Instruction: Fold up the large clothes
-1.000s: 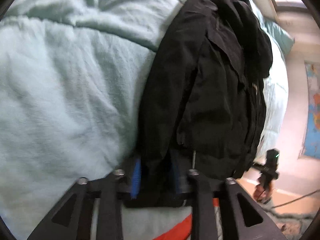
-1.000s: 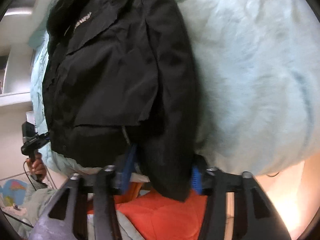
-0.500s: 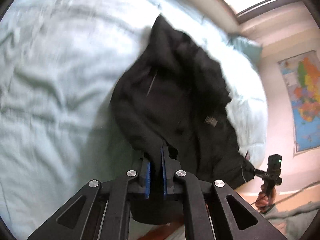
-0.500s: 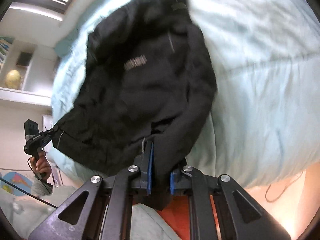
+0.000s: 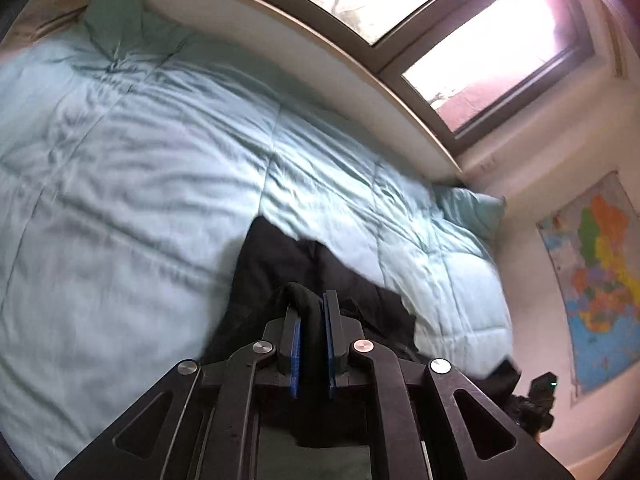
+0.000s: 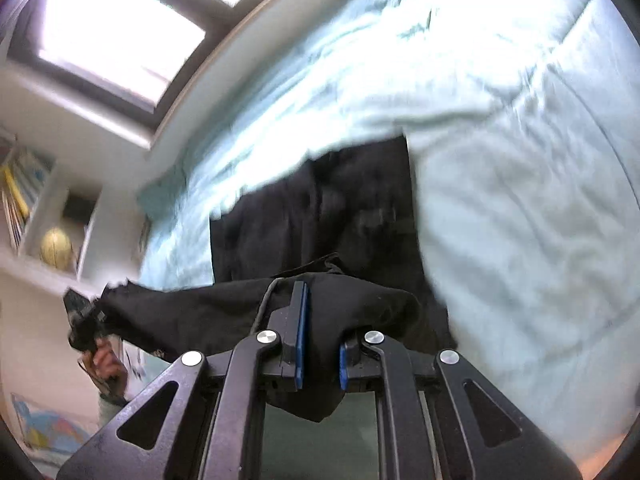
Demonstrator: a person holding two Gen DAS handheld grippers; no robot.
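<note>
Left gripper (image 5: 311,312): jaws clamped on a fold of the black jacket (image 5: 280,268). Right gripper (image 6: 320,312): jaws likewise clamped on jacket cloth. The jacket is stretched between both, its far part lying on the pale blue duvet (image 5: 140,160). Window (image 5: 460,48) seen beyond the bed.

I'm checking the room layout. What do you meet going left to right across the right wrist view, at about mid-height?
Bookshelf → globe → black jacket → light blue bedspread.
</note>
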